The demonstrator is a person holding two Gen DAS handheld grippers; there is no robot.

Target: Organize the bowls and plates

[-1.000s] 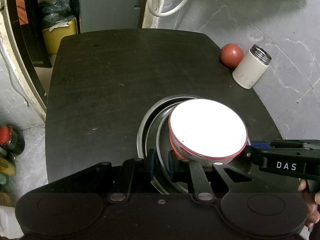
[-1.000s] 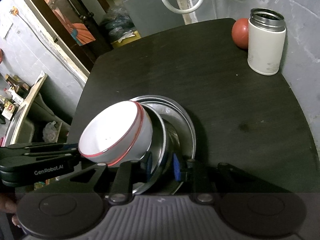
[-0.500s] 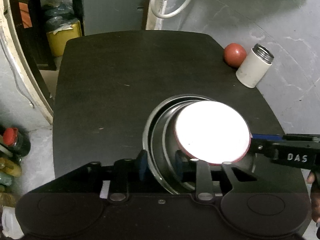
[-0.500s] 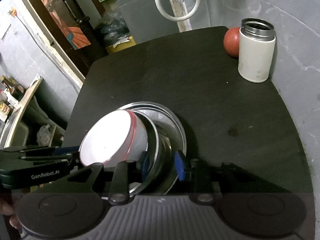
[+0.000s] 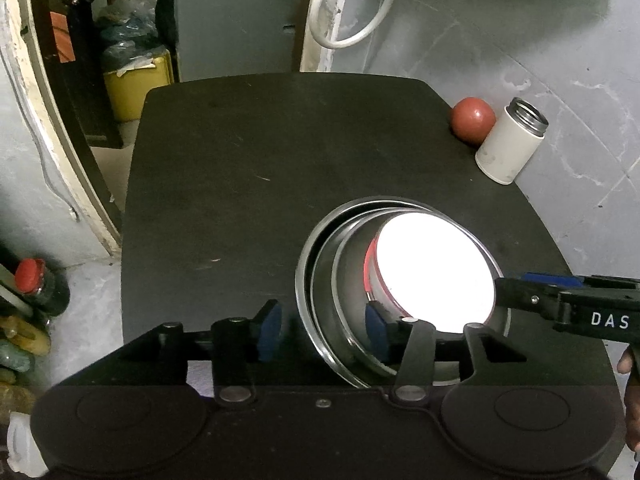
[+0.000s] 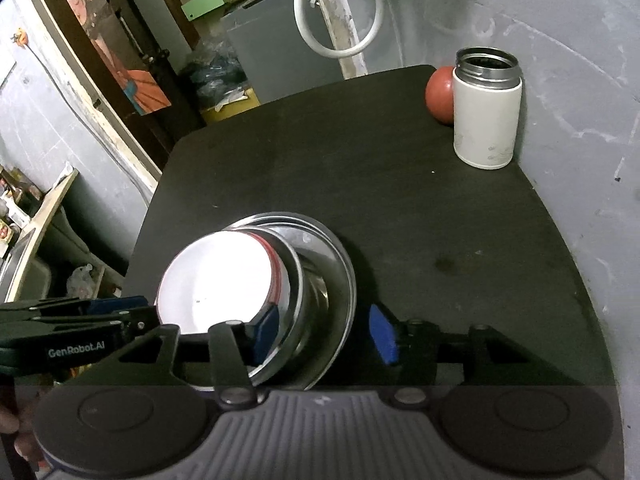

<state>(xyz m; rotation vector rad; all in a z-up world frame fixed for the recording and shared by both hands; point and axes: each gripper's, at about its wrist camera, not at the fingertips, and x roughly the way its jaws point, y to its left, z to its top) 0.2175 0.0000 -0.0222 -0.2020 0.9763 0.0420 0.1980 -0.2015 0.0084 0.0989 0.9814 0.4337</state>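
Two grippers over one dark desk (image 5: 248, 184). Stack near the desk's front edge: steel plate (image 5: 310, 264) at the bottom, steel bowl (image 5: 346, 280) in it, white red-rimmed bowl (image 5: 436, 272) nested inside the steel bowl.

Change from the earlier frames: the white bowl, then tilted above the steel bowl's rim, now sits lower inside it. Both grippers' jaws, then nearly closed at the stack's rims, have spread wide.

Left gripper (image 5: 322, 328): jaws released, one blue pad (image 5: 269, 326) outside the plate, the other inside the steel bowl; grasping nothing. Right gripper (image 6: 326, 330): jaws released, one pad (image 6: 383, 334) on the desk side of the plate, the other over the steel bowl; grasping nothing.

Writing: "DAS" on the right gripper's side in the left wrist view; "GenRobot.AI" on the left gripper's side in the right wrist view.

Far right corner: white flask (image 6: 486, 110), open-topped, just beside a red ball (image 6: 439, 94).
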